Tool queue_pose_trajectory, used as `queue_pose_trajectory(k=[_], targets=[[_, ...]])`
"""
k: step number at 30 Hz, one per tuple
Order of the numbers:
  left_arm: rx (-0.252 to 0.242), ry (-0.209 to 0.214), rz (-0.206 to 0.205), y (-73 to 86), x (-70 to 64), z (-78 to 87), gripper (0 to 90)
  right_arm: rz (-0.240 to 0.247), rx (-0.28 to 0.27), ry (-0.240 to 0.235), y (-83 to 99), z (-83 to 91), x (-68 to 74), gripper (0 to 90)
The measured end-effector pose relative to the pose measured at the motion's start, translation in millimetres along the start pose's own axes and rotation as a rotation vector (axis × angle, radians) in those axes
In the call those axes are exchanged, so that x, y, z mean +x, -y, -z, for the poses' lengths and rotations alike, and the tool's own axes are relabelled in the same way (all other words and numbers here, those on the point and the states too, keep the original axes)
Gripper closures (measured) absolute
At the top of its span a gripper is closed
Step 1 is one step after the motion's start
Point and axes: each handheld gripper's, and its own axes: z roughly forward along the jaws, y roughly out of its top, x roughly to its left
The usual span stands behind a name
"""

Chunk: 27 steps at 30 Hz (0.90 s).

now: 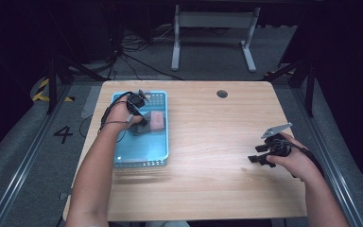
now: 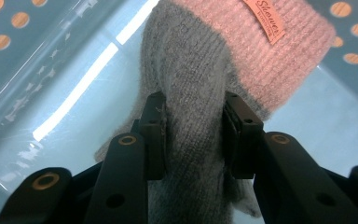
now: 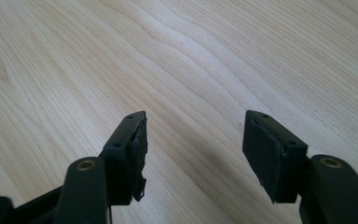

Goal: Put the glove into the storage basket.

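In the left gripper view, the grey and pink knitted sock (image 2: 200,93) is cut off by the top and bottom edges; the orange label (image 2: 265,21) at upper right loses its first letters. In the high view, the sock (image 1: 152,121), left of centre, is too small to make out.

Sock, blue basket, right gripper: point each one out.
sock (image 2: 191,93), left gripper view, grey knit body.
blue basket (image 1: 142,163), high view, near rim.
right gripper (image 3: 193,149), right gripper view, midway between open jaws.

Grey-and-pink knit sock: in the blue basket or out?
In. The grey-and-pink knit sock lies on the floor of the blue perforated plastic basket, with the left tool shut on its grey part.
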Motion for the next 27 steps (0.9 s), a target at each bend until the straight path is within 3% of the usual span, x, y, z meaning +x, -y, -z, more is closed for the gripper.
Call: queue_pose_trajectory(k=[7,13,15,19,20,27], targets=[[0.008,-0.026,-0.031,-3.7,-1.8,-2.9,61.2,-0.007,-0.003,0.001,0.7,2.5,0.2,39.7],[-0.023,-0.064,-0.007,-1.5,-5.2,2.9,41.9,0.005,-0.008,0.003,-1.3,3.4,-1.2,39.4],[-0.029,-0.097,-0.021,-0.2,-9.3,7.1,36.4,0.007,-0.009,0.001,-4.1,3.1,-1.2,39.3],[-0.074,-0.115,-0.027,2.9,-16.3,16.9,35.2,0.028,-0.013,-0.007,-12.0,-0.3,-0.6,38.8],[-0.117,-0.112,-0.034,5.6,-22.0,27.3,35.3,0.035,-0.011,-0.011,-14.6,-1.6,-0.3,38.6],[-0.220,-0.090,-0.044,15.2,-49.9,59.2,36.2,0.065,-0.009,-0.020,-29.8,-9.0,0.3,38.6]])
